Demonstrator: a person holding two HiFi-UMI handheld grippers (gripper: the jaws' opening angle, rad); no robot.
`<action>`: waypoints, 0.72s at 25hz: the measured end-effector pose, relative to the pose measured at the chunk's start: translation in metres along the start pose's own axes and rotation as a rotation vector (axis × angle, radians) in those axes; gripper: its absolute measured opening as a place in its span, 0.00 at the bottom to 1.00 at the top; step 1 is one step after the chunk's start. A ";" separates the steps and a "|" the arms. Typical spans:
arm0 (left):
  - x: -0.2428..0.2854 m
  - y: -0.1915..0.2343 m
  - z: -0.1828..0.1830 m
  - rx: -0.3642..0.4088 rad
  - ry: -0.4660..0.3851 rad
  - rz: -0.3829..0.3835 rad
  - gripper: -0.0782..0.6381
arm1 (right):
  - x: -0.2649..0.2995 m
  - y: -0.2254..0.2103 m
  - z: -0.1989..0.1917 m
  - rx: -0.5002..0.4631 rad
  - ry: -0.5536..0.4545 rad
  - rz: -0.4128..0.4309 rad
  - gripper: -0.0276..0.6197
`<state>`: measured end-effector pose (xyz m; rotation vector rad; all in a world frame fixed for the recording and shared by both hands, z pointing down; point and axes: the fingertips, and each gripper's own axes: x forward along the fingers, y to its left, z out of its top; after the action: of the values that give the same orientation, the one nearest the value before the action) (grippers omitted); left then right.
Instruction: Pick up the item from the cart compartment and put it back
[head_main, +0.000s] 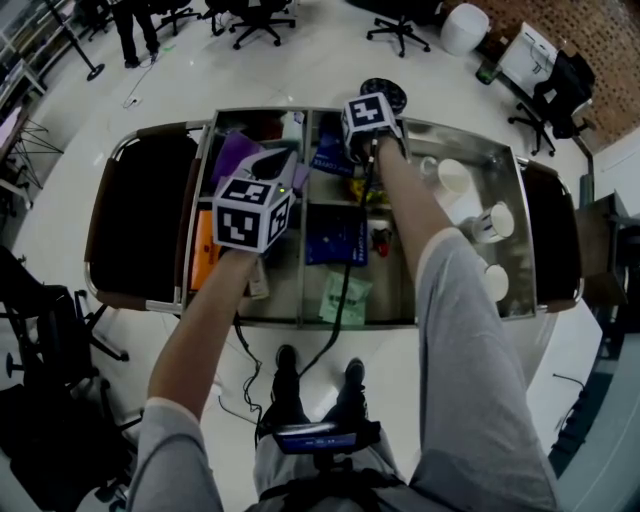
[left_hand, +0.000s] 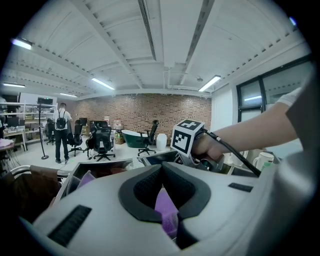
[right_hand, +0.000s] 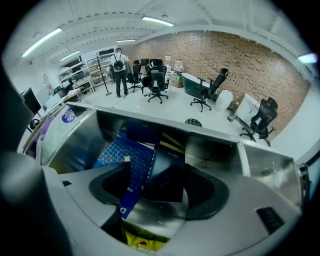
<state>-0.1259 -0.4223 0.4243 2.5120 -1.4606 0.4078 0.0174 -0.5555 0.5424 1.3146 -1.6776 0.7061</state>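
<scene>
Left claw (left_hand: 166, 194) is up in the air above the cart tabletop (head_main: 440, 275), roughly at 9 o'clock from the middle of it in the head view. It's pinched shut on a purple packet (left_hand: 165, 212). You can see the purple poking up between the two dark pads in the left gripper view, and the jaws meet just below it. So the item is out of its compartment, held off the tabletop. There's another purple pouch (head_main: 235, 155) lying in the compartment at about 11 o'clock, just past the left claw.

Right claw (right_hand: 160, 184) is reaching down into the middle compartment at the 12 o'clock end. Its jaws are spread wide, with a dark box (right_hand: 165, 170) standing upright between them. Can't tell whether the pads actually touch the box. A blue grid-pattern packet (right_hand: 122, 157) leans at 9 o'clock of the box, overlapping the left jaw's pad, and a yellow packet (right_hand: 140, 242) sits at 6 o'clock under the jaws.

The rest of the tabletop:
- A few white cups (head_main: 455, 176) on the 3 o'clock side.
- A green sachet (head_main: 345, 296) at 6 o'clock in the middle compartment.
- Something orange (head_main: 203, 250) under the left arm.

Office chairs and a standing person (left_hand: 61, 132) are way off in the background.
</scene>
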 end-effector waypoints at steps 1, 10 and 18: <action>0.000 0.000 0.000 0.000 0.000 -0.001 0.12 | 0.001 -0.001 -0.001 -0.004 0.002 -0.023 0.57; -0.001 0.006 -0.004 -0.006 0.002 0.002 0.12 | 0.008 0.002 -0.002 -0.020 -0.010 -0.001 0.53; 0.003 0.004 -0.007 -0.006 0.010 0.002 0.12 | 0.006 0.001 -0.004 -0.023 -0.014 0.021 0.42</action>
<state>-0.1286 -0.4246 0.4326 2.5002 -1.4586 0.4153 0.0169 -0.5550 0.5494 1.2902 -1.7089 0.6893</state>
